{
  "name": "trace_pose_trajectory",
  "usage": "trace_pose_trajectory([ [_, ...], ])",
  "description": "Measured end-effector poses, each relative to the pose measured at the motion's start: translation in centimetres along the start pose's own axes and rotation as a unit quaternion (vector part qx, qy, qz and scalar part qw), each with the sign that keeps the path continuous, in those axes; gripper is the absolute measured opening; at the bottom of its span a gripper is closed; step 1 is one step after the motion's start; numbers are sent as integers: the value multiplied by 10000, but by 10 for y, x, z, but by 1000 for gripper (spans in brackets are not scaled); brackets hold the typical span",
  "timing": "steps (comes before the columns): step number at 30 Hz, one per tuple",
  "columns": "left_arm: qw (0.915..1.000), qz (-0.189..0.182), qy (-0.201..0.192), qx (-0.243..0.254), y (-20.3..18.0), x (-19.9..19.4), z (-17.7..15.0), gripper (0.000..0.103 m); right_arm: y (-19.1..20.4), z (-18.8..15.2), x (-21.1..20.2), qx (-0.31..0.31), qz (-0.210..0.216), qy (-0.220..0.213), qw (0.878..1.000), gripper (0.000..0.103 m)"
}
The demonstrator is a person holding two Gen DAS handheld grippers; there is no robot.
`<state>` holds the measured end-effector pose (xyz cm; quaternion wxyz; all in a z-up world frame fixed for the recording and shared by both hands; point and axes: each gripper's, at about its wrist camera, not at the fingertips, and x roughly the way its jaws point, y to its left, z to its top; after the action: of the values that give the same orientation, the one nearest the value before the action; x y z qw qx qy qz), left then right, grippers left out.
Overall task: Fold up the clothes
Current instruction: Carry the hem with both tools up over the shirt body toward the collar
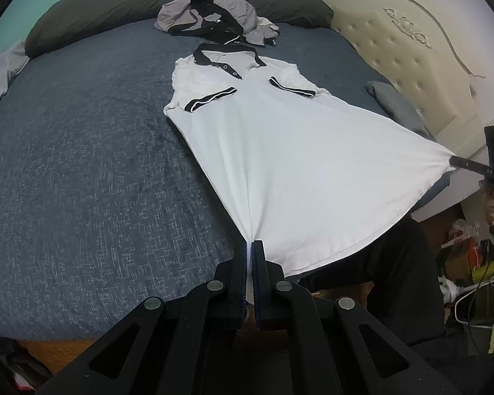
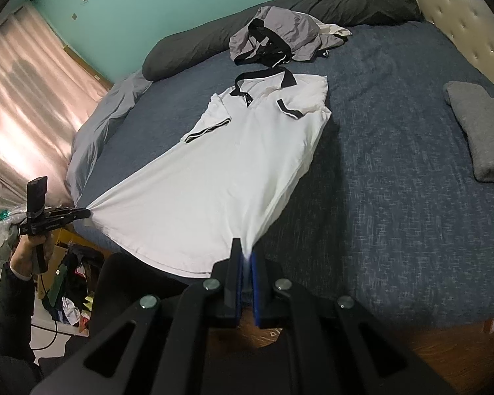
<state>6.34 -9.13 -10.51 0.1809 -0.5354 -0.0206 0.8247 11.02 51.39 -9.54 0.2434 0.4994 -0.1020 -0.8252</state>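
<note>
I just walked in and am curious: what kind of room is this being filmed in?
Most likely a home bedroom: a large bed with a blue cover, a tufted cream headboard and a dark pillow. Curtains hang at one side.

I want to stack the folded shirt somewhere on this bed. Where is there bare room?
The broad bare blanket between the white polo shirt and the grey sheet is free. So is the strip between the shirt and the folded grey cloth. It is crowded near the pillows, around the crumpled grey garment.
</note>
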Motion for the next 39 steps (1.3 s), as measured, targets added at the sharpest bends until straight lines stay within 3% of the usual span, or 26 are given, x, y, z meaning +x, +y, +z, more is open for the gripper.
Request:
trace_pose_trajectory([
  [20, 9998, -104, -18, 169, -12, -21, -29, 3, 20, -23, -37, -375, 106, 81, 9992, 4],
  [30, 9999, -122, -21, 68, -8, -8, -16, 3, 17, -20, -26, -319, 141, 159, 9993, 4],
  [39, 9999, -132, -84, -69, 5, 6, 11, 3, 13, 8, -4, -208, 227, 213, 9993, 4],
])
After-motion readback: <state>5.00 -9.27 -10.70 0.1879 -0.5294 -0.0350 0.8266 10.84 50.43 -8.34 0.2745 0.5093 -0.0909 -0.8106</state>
